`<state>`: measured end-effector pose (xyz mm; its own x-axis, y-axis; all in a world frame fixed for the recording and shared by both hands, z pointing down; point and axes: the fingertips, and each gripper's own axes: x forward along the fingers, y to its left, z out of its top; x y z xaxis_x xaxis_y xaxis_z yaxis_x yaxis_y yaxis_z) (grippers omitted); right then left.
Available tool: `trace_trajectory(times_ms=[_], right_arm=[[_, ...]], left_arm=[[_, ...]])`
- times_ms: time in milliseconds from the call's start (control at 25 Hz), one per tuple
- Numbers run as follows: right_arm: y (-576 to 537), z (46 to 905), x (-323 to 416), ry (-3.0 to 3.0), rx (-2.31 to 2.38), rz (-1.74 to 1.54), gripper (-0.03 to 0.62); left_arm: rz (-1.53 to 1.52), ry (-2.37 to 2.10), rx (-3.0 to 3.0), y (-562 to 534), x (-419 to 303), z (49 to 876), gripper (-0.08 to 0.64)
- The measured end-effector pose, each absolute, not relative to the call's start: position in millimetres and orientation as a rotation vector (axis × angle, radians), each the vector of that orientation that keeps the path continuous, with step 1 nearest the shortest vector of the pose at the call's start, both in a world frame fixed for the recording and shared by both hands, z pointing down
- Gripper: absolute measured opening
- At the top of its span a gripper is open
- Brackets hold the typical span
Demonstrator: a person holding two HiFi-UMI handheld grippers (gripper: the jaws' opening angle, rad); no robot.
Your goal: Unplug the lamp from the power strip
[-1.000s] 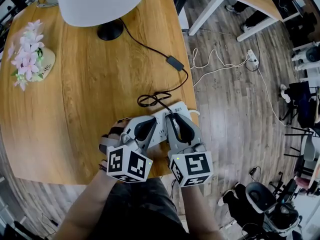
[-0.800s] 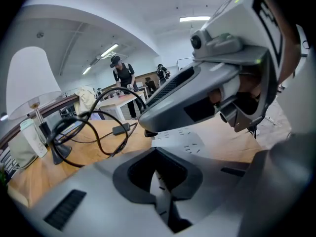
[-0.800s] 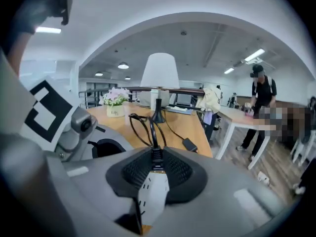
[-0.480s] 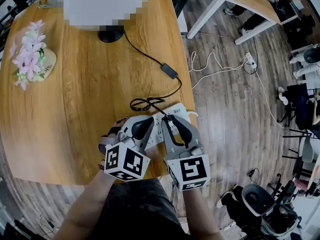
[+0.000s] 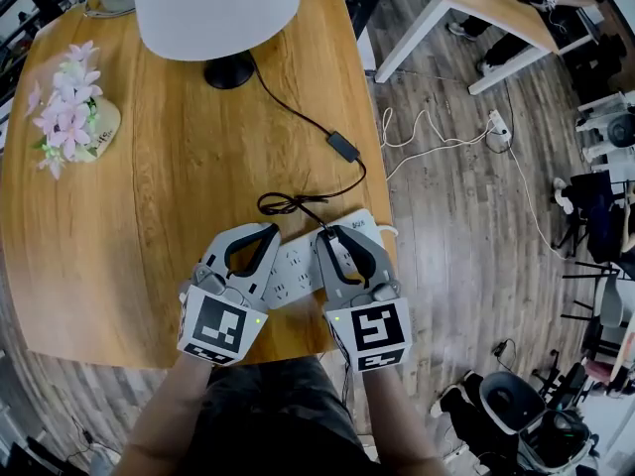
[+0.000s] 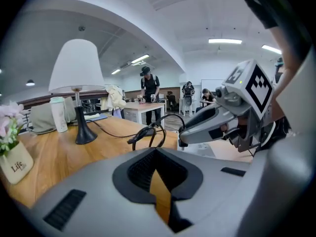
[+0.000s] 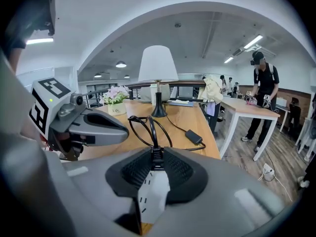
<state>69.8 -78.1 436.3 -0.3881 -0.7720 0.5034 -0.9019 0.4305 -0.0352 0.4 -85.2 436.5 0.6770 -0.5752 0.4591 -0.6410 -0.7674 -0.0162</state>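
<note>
One pot (image 5: 102,127) holds pink flowers (image 5: 65,95); plug (image 7: 156,158) seated in power strip (image 5: 295,266).

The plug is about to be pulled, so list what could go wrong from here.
1. The left gripper is shut on nothing and sits beside the power strip, not on it. When the right gripper, closed on the plug, pulls, the strip may lift or slide along.
2. The cord loops just beyond the plug. It could snag the gripper or tug the lamp.
</note>
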Motion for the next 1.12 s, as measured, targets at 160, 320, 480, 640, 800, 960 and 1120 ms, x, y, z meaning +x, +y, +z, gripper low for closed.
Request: trace_trajectory(times_ms=[160, 320, 480, 640, 800, 960, 1120], right_arm=[[-89, 436, 55, -2.289, 1.380, 0.421, 0.086], [-96, 440, 42, -2.285, 1.332, 0.412, 0.087], [-100, 446, 30, -2.277, 1.281, 0.393, 0.087], [-102, 449, 20, -2.279, 1.254, 0.384, 0.087], [-105, 446, 12, -2.301, 1.242, 0.376, 0.091], [-106, 443, 6, -2.318, 1.237, 0.370, 0.104], [-102, 442, 9, -2.317, 1.245, 0.368, 0.104]], left_arm=[[0.599, -1.114, 2.676, -92, -26, 429, -0.005], [0.558, -1.205, 2.616, -94, -50, 425, -0.005], [0.563, -1.258, 2.562, -92, -69, 426, -0.005], [0.553, -1.313, 2.534, -93, -83, 424, -0.005], [0.544, -1.337, 2.508, -90, -91, 420, -0.005], [0.536, -1.370, 2.513, -91, -98, 420, -0.005], [0.519, -1.382, 2.523, -91, -99, 416, -0.005]])
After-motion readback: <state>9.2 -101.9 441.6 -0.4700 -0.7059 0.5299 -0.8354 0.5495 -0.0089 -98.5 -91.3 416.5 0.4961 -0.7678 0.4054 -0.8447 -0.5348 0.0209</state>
